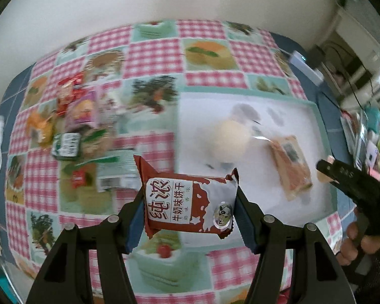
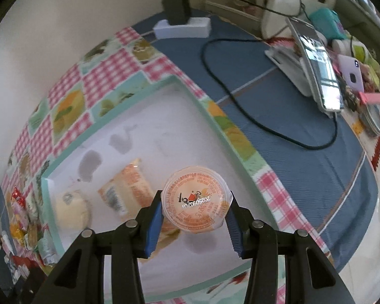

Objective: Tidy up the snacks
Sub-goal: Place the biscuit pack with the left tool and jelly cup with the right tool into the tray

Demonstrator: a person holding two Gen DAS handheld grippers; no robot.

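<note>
My left gripper [image 1: 188, 212] is shut on a red-brown and white milk biscuit packet [image 1: 187, 202], held above the near-left edge of the white tray [image 1: 266, 197]. My right gripper [image 2: 193, 217] is shut on an orange jelly cup [image 2: 195, 200] with a printed foil lid, held over the tray [image 2: 149, 136]. In the tray lie a round pale bun in clear wrap [image 1: 229, 140] [image 2: 72, 209] and an orange snack packet [image 1: 291, 166] [image 2: 125, 192]. A heap of mixed snack packets [image 1: 71, 126] [image 2: 25, 223] lies on the checked cloth left of the tray. The right gripper [image 1: 347, 179] and the hand holding it show at the left view's right edge.
A patchwork pink-checked tablecloth [image 1: 154, 55] covers the table over a blue cloth [image 2: 291, 152]. A white power strip with a black adapter [image 2: 182, 25] and a looping black cable [image 2: 266, 121] lie right of the tray. Phones on stands and clutter [image 2: 324, 76] sit at the far right.
</note>
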